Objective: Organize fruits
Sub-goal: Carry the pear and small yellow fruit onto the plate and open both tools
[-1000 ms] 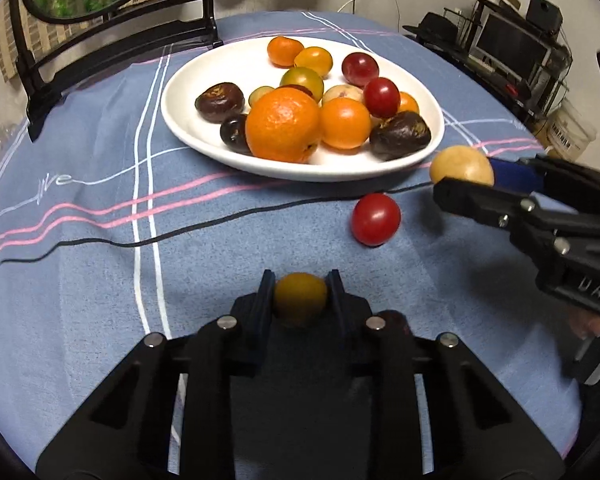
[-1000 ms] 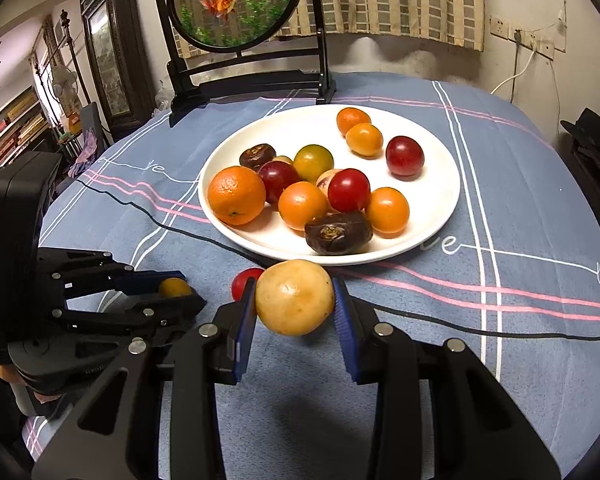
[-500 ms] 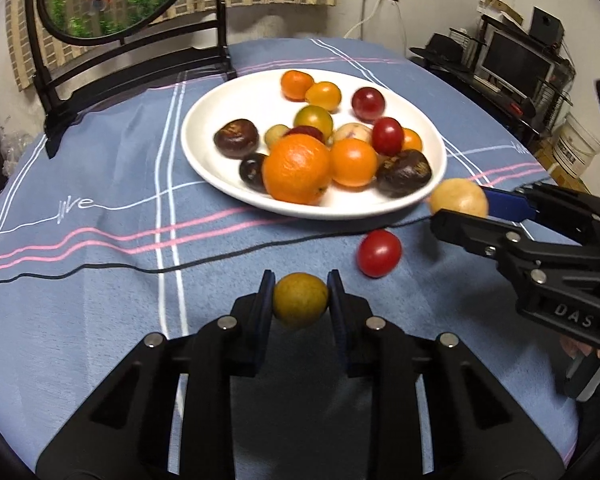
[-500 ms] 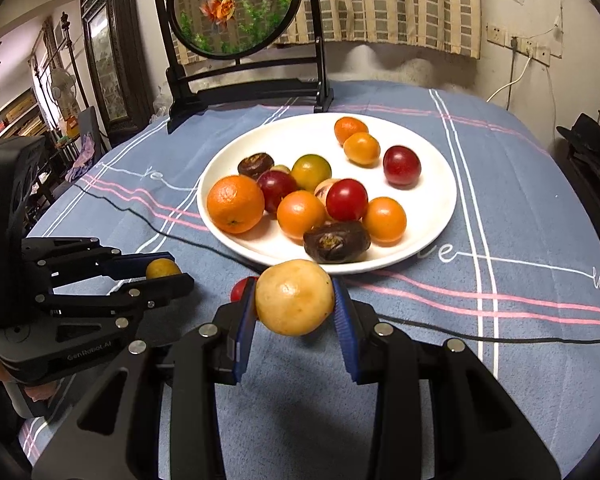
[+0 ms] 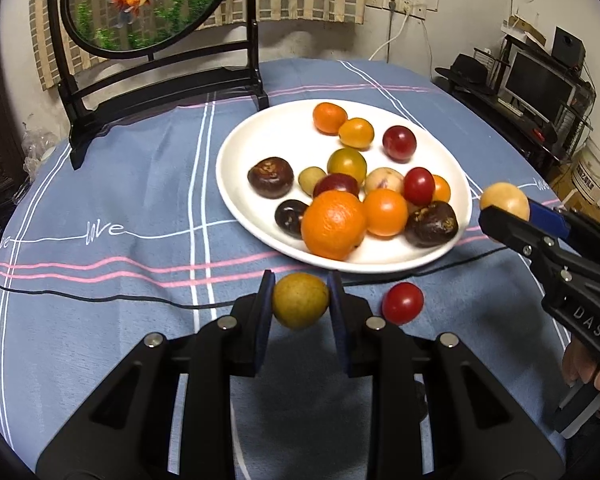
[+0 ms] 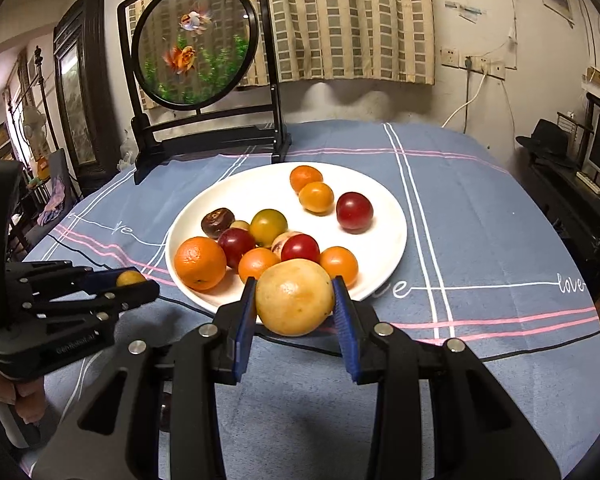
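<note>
A white plate (image 5: pixel 260 136) (image 6: pixel 384 240) holds several fruits: oranges, red and yellow tomatoes, dark brown fruits. My left gripper (image 5: pixel 300 300) is shut on a small yellow-green fruit (image 5: pixel 300 300), held above the cloth just short of the plate's near rim. My right gripper (image 6: pixel 295 298) is shut on a larger pale yellow fruit (image 6: pixel 295 298), held at the plate's near edge; it also shows in the left wrist view (image 5: pixel 504 202), right of the plate. A loose red tomato (image 5: pixel 403 303) lies on the cloth beside the left gripper. The left gripper shows in the right wrist view (image 6: pixel 128 280).
A round goldfish screen on a black stand (image 5: pixel 160 80) (image 6: pixel 204 132) stands behind the plate. The table wears a blue striped cloth (image 5: pixel 100 200). Shelves with a monitor (image 5: pixel 540 84) stand to the right, off the table.
Both grippers have risen and tilted up with their fruits still held, so the plate sits lower in view and the screen shows fully. The red tomato has not moved.
</note>
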The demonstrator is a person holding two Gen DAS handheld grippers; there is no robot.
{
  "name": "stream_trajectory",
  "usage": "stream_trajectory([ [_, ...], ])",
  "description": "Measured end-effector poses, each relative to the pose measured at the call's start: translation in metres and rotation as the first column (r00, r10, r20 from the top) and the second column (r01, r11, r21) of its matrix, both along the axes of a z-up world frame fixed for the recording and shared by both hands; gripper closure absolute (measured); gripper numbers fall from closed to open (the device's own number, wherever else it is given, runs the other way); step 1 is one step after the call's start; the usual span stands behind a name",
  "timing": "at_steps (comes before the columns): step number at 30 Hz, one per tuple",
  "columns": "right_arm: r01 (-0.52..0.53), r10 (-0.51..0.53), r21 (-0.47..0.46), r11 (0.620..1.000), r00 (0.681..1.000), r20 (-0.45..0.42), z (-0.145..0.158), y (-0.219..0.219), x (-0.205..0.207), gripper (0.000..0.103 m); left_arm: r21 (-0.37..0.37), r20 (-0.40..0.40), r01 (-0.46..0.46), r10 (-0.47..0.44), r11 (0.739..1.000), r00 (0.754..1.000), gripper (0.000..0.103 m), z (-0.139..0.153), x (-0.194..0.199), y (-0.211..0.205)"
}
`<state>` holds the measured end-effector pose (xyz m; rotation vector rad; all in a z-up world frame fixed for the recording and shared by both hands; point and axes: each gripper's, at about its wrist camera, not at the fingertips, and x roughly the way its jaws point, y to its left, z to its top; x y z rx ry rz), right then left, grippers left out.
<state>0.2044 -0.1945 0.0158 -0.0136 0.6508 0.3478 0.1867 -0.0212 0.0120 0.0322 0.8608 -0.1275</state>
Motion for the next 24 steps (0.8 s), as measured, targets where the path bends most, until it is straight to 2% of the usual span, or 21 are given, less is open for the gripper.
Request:
stream_trajectory([
  [8, 0.04, -0.039, -0.014, 0.999, 0.998, 0.045, 0.016, 0.003, 0.007, 0.066, 0.008, 0.062, -0.02, 0.019, 1.0, 0.998, 0.076, 0.028, 0.023, 0.0],
  [12, 0.037, -0.034, -0.044, 0.998, 0.997, 0.066, 0.022, 0.014, 0.024, 0.066, -0.025, 0.083, -0.029, 0.031, 0.999, 0.996, 0.076, 0.04, 0.052, -0.007],
  [19, 0.04, -0.036, -0.079, 0.996, 0.998, 0.048, 0.004, 0.031, 0.063, 0.065, 0.009, 0.038, -0.065, 0.064, 0.998, 0.997, 0.075, 0.017, 0.093, -0.015],
  [20, 0.036, -0.032, -0.088, 0.995, 0.998, 0.045, 0.001, 0.033, 0.068, 0.064, 0.015, 0.034, -0.069, 0.069, 0.997, 0.997, 0.061, 0.013, 0.097, -0.015],
  [22, 0.042, -0.039, -0.111, 0.993, 0.999, 0.029, -0.003, 0.035, 0.076, 0.052, 0.044, 0.054, -0.106, 0.103, 0.993, 0.993, 0.034, 0.009, 0.099, -0.012],
  [24, 0.065, -0.059, -0.118, 0.991, 0.997, 0.055, -0.002, 0.032, 0.074, 0.049, 0.048, 0.077, -0.116, 0.112, 0.992, 0.991, 0.032, 0.011, 0.096, -0.008],
])
